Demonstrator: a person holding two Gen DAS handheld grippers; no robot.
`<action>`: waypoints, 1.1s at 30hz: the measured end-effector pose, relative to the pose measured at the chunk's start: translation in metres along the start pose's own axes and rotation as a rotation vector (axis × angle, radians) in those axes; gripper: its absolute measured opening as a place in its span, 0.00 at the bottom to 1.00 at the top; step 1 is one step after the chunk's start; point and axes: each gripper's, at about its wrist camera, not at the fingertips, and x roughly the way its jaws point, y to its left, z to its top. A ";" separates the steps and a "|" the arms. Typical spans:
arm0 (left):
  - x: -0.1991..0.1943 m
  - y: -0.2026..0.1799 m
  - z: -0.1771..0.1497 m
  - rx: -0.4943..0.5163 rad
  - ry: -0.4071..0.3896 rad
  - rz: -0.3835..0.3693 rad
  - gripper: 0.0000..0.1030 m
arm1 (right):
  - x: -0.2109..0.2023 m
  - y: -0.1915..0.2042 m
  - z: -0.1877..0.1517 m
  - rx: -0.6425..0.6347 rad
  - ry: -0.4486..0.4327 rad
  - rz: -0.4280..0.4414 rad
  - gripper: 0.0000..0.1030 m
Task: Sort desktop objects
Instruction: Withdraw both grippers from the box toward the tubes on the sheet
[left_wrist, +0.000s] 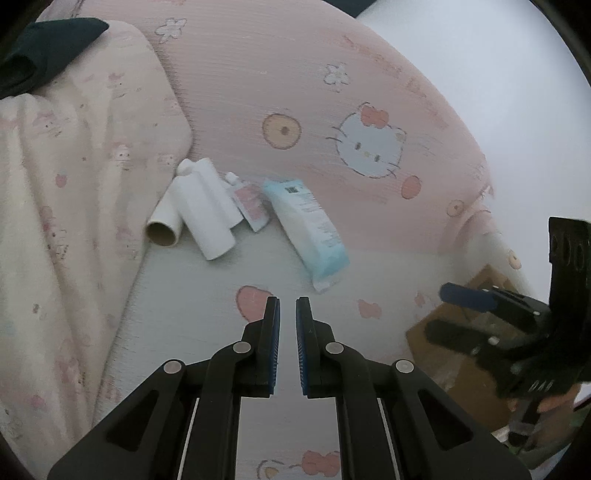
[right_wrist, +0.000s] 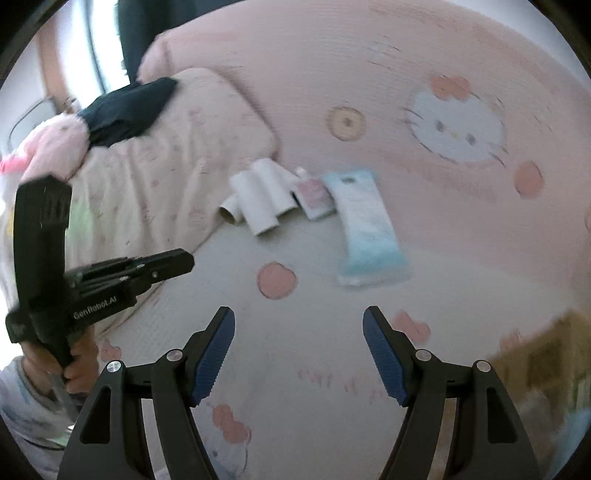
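Observation:
Several items lie on a Hello Kitty bed sheet (left_wrist: 207, 317): a white roll with a cardboard core (left_wrist: 165, 226), a white bottle (left_wrist: 207, 214), a small pink sachet (left_wrist: 251, 202) and a pale blue wipes pack (left_wrist: 310, 232). In the right wrist view these are the roll (right_wrist: 233, 206), bottle (right_wrist: 264, 201), sachet (right_wrist: 314, 197) and pack (right_wrist: 369, 232). My left gripper (left_wrist: 287, 306) is nearly closed and empty, short of the pack; it also shows in the right wrist view (right_wrist: 181, 262). My right gripper (right_wrist: 299, 332) is open and empty, and shows at the right of the left wrist view (left_wrist: 461, 314).
A cream patterned blanket (left_wrist: 66, 206) is bunched on the left with a dark cloth (left_wrist: 40, 55) on it. A brown cardboard box (left_wrist: 461, 354) sits at the right under the right gripper. A pink pillow (left_wrist: 295, 74) lies behind the items.

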 end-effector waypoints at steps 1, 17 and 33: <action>0.001 0.003 0.001 -0.005 -0.002 0.007 0.09 | 0.005 0.005 0.001 -0.024 -0.021 0.011 0.68; 0.025 0.038 0.022 -0.086 0.004 0.028 0.09 | 0.097 0.004 0.046 0.063 -0.213 0.144 0.77; 0.081 0.078 0.070 -0.199 0.040 0.056 0.16 | 0.192 -0.002 0.044 0.023 -0.047 0.084 0.77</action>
